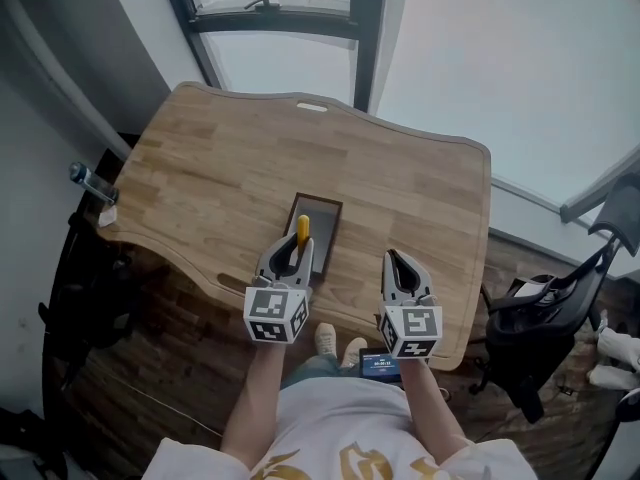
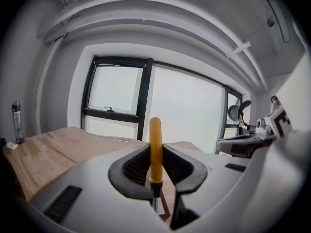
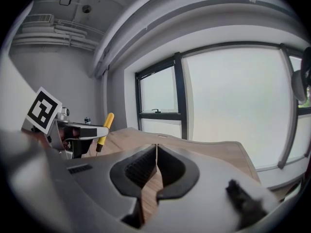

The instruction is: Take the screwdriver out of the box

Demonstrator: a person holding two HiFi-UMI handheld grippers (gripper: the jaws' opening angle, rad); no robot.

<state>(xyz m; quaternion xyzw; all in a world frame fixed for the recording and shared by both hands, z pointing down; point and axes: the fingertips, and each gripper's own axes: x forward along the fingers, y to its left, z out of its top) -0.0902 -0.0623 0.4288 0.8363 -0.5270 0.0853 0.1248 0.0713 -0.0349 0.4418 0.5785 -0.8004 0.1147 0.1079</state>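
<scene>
While both grippers hung at lower centre of the head view, the left gripper (image 1: 292, 248) was clamped on the screwdriver (image 1: 303, 230). Its yellow handle stood upright between the pads, with the dark shaft below. In frame it overlapped the near end of the dark box (image 1: 326, 210) on the wooden table (image 1: 220, 168). Whether the tip cleared the box: could not tell. The right gripper (image 1: 398, 260), just right, had its jaws together, nothing between.
</scene>
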